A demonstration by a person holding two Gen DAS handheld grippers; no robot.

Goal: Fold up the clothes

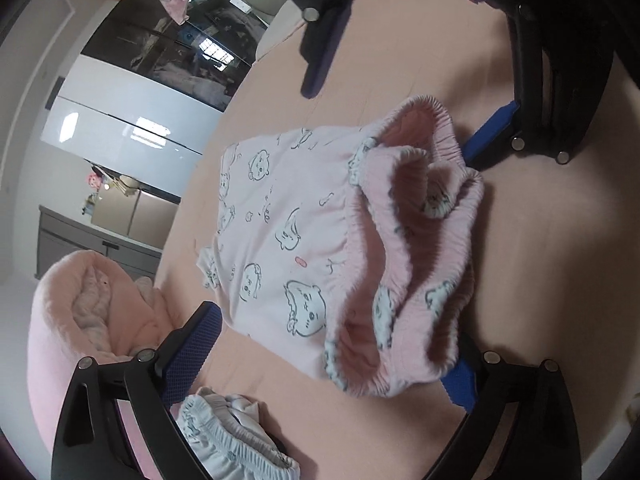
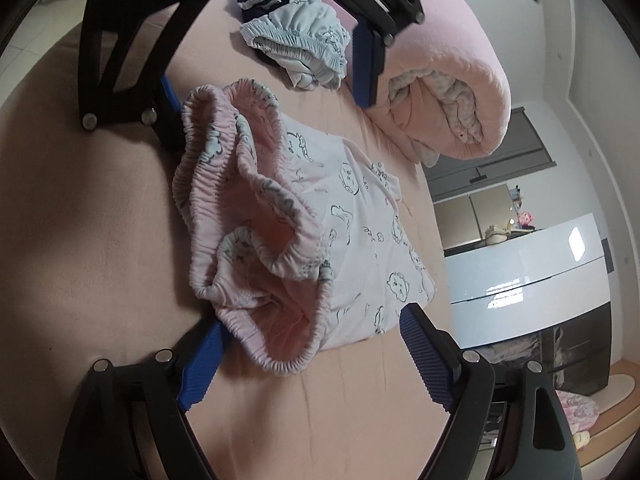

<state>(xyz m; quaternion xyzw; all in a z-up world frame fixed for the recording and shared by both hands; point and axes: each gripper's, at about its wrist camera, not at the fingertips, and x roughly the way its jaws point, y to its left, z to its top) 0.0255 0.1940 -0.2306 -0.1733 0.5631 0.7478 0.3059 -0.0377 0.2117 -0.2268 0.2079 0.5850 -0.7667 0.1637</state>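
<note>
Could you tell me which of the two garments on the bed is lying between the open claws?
The pink cartoon-print pants; the pale blue garment lies bunched beside the rolled blanket.

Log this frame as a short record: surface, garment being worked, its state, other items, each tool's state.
surface: pink bed sheet
garment: pink printed shorts, lying folded, waistband bunched up
other items: grey shorts in a heap; rolled pink blanket beside them
left tool: open, astride the pink shorts' waistband end, not gripping
right tool: open, at the same end, not gripping
</note>
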